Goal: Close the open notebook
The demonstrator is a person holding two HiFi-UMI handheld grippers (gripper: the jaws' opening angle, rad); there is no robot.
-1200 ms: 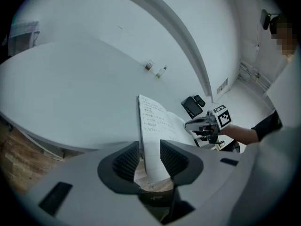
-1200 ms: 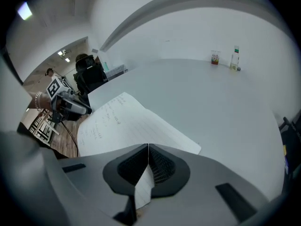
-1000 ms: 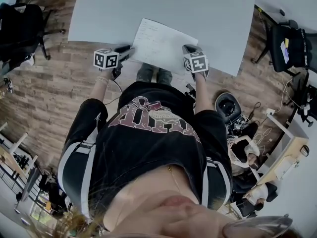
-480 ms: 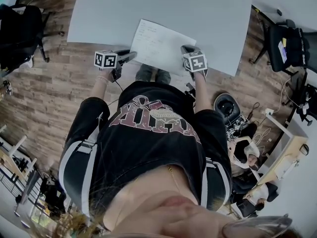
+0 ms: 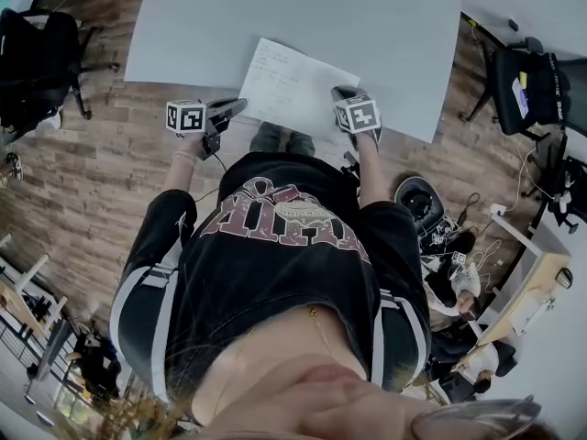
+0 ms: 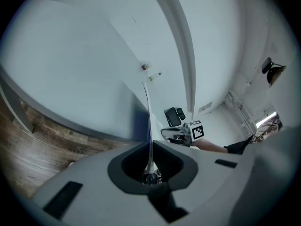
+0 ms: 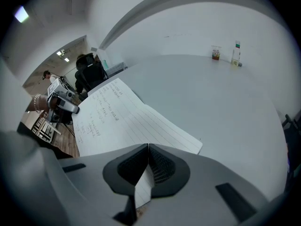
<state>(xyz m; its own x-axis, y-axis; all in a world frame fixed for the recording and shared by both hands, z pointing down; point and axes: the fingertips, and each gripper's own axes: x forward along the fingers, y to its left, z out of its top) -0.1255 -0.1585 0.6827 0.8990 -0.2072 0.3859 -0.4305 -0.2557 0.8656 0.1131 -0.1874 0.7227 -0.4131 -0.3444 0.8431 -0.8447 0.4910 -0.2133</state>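
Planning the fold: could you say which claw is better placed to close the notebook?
Left claw, likely: it has just been closing on the notebook's left edge; the right claw grips the right corner.

The notebook point(image 5: 295, 85) lies open, white pages up, on the grey table point(image 5: 367, 16). In the head view it sits toward 12 o'clock, against the table's 6 o'clock edge, with its long side running from 10 to 4 o'clock. Both pages are ruled. In the right gripper view, the page toward 9 o'clock point(image 7: 96, 114) carries handwriting. The page toward 3 o'clock point(image 7: 164, 128) shows ruling only. In the left gripper view one sheet shows edge-on as a thin upright line.
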